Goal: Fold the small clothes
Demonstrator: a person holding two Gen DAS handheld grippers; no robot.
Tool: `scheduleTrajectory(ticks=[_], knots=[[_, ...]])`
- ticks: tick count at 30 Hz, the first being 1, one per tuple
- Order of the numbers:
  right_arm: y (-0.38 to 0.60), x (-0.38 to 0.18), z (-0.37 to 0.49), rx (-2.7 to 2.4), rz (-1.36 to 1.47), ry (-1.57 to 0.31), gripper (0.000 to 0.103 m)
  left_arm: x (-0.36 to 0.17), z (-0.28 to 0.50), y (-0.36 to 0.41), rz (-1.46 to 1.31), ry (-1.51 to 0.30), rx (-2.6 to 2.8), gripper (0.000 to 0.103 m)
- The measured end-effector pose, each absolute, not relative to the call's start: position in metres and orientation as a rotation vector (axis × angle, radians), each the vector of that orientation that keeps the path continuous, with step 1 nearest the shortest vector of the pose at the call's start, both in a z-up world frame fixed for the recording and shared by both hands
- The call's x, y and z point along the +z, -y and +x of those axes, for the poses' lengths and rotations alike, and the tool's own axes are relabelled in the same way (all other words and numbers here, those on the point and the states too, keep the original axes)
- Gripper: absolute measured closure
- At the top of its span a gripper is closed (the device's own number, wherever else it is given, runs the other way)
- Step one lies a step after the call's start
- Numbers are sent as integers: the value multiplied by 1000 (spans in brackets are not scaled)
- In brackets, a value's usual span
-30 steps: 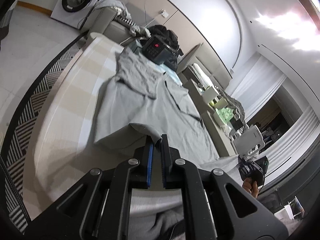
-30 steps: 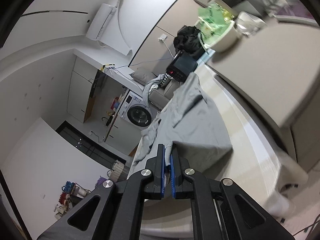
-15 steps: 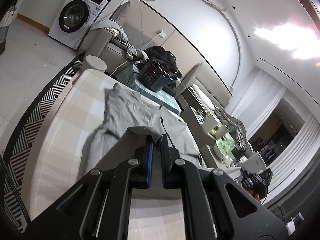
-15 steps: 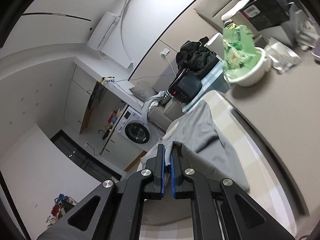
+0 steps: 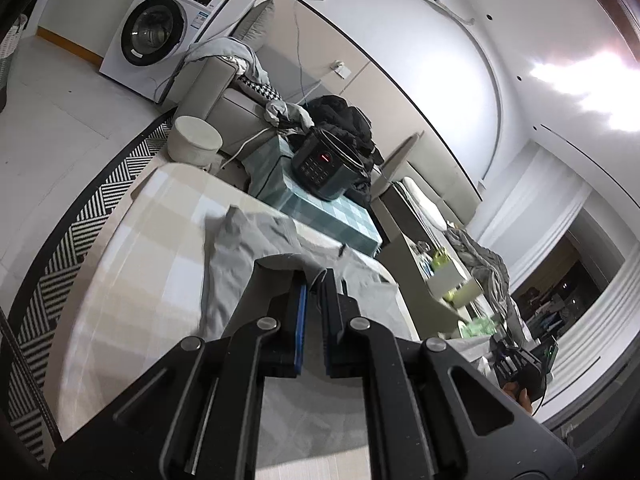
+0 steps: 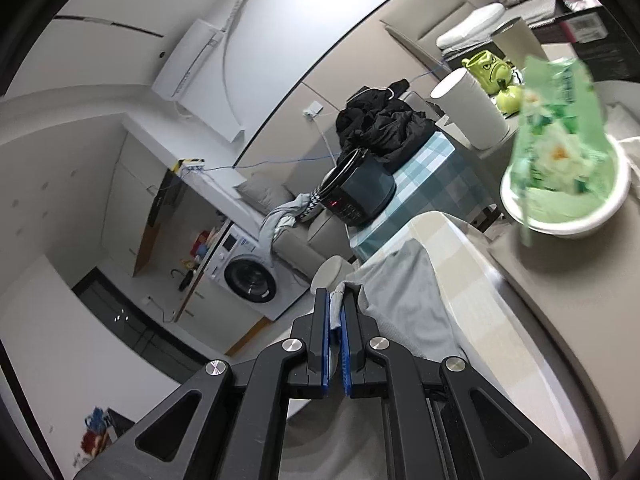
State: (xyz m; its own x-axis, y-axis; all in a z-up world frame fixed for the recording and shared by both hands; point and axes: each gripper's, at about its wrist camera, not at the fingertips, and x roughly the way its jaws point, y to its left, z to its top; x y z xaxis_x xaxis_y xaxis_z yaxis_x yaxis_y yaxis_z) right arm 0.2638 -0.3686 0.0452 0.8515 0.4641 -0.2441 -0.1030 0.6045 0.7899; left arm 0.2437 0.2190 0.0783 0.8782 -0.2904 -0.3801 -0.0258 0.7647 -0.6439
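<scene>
A small grey garment [image 5: 244, 248] lies on the checked beige table [image 5: 132, 264]; its far part is flat and its near hem is lifted. My left gripper [image 5: 314, 280] is shut on the near hem and holds it above the table, over the garment's far part. In the right wrist view the same garment [image 6: 404, 292] drapes from my right gripper [image 6: 336, 300], which is shut on a bunched corner of it. The part of the garment under both grippers is hidden.
A dark rice cooker [image 5: 324, 168] sits on a teal checked box beyond the table's far end. A white stool [image 5: 194, 140], a sofa with clothes and a washing machine [image 5: 156, 32] stand beyond. A side counter holds a green-filled bowl [image 6: 560, 200].
Both grippers have carried the near hem forward and up over the garment toward its far end. The visible flat part has grown shorter. Both stayed shut.
</scene>
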Motion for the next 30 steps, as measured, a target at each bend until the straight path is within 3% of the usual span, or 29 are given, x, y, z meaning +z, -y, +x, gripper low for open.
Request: scheduleTrajectory(ticks=[13, 18, 20, 22, 23, 25, 30], knots=[[340, 31, 446, 233, 827, -539, 98, 39, 436, -265, -704, -563, -50, 99], [339, 2, 508, 120, 811, -662, 92, 7, 510, -277, -626, -650, 101, 98], [343, -7, 513, 104, 813, -679, 87, 0, 514, -282, -612, -661, 144, 85], [344, -11, 510, 119, 806, -681, 73, -6, 514, -288, -620, -669, 157, 68], [344, -14, 506, 108, 785, -686, 62, -9, 510, -291, -620, -670, 175, 61], [340, -20, 500, 118, 761, -718, 57, -16, 503, -290, -604, -699, 180, 53], [306, -46, 500, 262, 734, -886, 55, -35, 482, -272, -605, -808, 79, 51]])
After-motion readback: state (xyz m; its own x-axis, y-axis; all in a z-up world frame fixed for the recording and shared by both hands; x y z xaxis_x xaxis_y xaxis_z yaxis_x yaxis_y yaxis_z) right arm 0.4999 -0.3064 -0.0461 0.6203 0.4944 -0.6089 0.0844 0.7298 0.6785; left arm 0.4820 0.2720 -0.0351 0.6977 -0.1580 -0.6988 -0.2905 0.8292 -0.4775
